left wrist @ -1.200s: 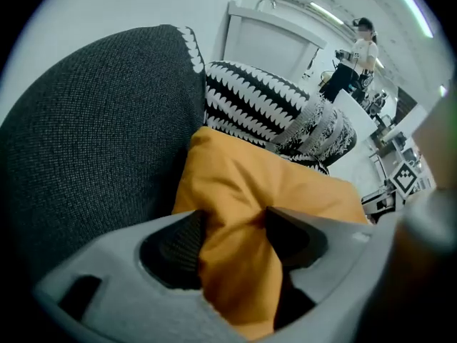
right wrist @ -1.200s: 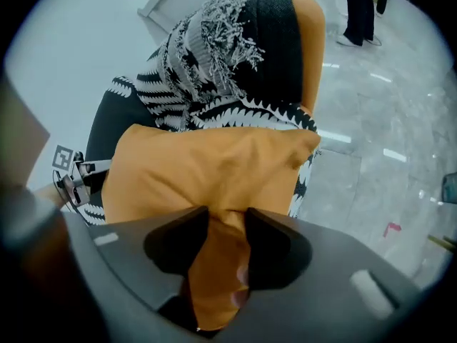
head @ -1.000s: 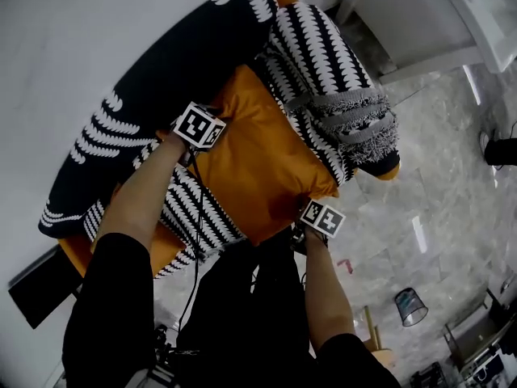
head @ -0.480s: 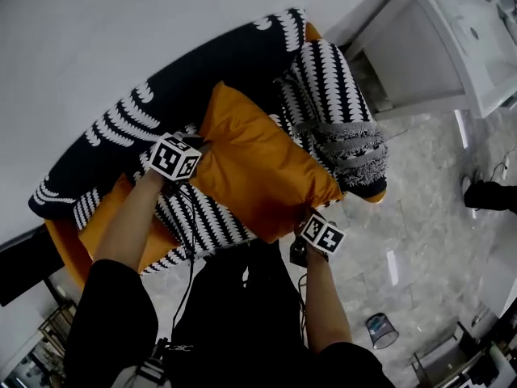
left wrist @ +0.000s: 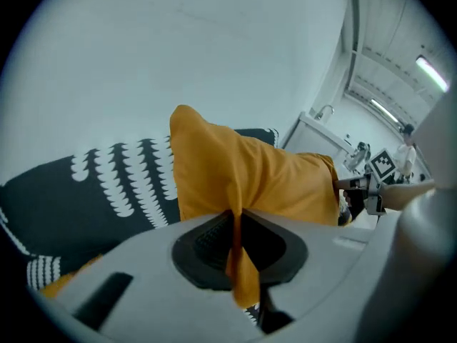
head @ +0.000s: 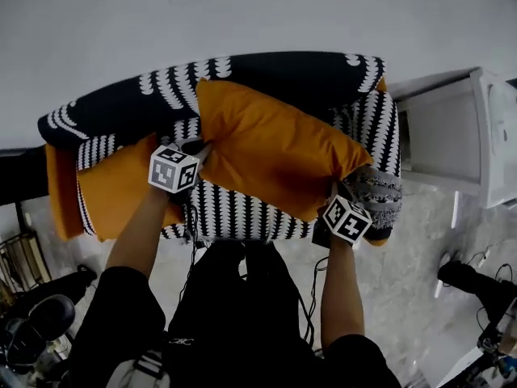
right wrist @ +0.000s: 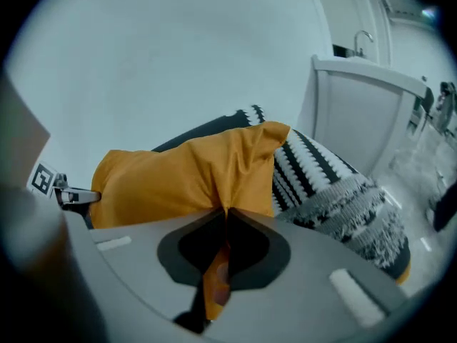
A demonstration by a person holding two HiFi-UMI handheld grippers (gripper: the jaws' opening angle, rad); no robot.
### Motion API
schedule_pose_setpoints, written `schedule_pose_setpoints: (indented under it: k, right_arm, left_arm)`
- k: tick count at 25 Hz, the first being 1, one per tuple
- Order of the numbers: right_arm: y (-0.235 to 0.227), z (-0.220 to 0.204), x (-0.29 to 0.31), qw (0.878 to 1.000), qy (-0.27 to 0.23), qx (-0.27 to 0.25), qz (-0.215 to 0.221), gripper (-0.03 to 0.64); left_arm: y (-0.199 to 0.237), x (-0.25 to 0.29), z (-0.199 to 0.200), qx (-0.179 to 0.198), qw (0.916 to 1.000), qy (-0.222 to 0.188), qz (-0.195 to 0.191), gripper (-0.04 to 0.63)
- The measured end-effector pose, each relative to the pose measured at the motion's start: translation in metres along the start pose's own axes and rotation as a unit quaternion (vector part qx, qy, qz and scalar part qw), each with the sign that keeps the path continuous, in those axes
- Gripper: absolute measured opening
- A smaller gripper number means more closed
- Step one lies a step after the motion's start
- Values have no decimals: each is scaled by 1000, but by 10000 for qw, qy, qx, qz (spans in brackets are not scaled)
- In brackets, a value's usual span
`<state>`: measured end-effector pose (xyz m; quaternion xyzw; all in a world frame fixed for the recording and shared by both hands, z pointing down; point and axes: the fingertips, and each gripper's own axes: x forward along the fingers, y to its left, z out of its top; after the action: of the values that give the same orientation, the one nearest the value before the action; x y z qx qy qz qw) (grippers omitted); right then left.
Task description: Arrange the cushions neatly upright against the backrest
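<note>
Both grippers hold a large orange cushion (head: 275,156) up in front of the sofa's black-and-white backrest (head: 266,71). My left gripper (head: 203,149) pinches its left corner; the jaws have just been closing, and a fold of orange cloth (left wrist: 243,170) runs down between them (left wrist: 235,216). My right gripper (head: 333,194) is shut on the lower right corner, where cloth (right wrist: 186,181) is squeezed between the pads (right wrist: 225,216). A second orange cushion (head: 121,186) lies on the seat at the left end.
A grey fringed throw (head: 378,192) drapes over the sofa's right armrest. A white cabinet (head: 452,144) stands just right of the sofa, and a sink unit (right wrist: 371,84) shows beyond it. Dark shoes (head: 460,275) sit on the marble floor at the lower right.
The orange cushion has risen off the seat and swung toward the backrest. Both grippers moved up with it and rolled, each keeping its corner.
</note>
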<state>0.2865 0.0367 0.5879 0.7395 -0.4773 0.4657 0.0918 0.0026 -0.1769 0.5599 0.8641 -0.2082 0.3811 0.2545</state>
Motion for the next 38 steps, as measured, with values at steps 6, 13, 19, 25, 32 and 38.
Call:
schedule_pose_setpoints:
  k: [6, 13, 19, 25, 32, 38]
  right_arm:
    - [56, 75, 49, 9930, -175, -1105, 390, 18]
    - [101, 116, 99, 9788, -195, -1984, 473, 17]
    - [92, 109, 133, 9776, -33, -2085, 302, 18]
    - [89, 98, 143, 9827, -163, -1818, 305, 22]
    - [81, 99, 140, 9904, 8, -1354, 294, 74]
    - [74, 111, 94, 9952, -347, -911, -14, 65]
  left_arm:
    - [38, -29, -6, -896, 9909, -831, 570, 34]
    - [72, -20, -25, -1609, 9758, -1183, 888, 34]
    - [79, 12, -47, -1656, 9798, -828, 751, 35]
    - [88, 27, -60, -1581, 9813, -800, 755, 44]
    - [98, 14, -69, -1896, 9731, -925, 922, 192]
    - [91, -29, -58, -1742, 9697, -1214, 1206, 128]
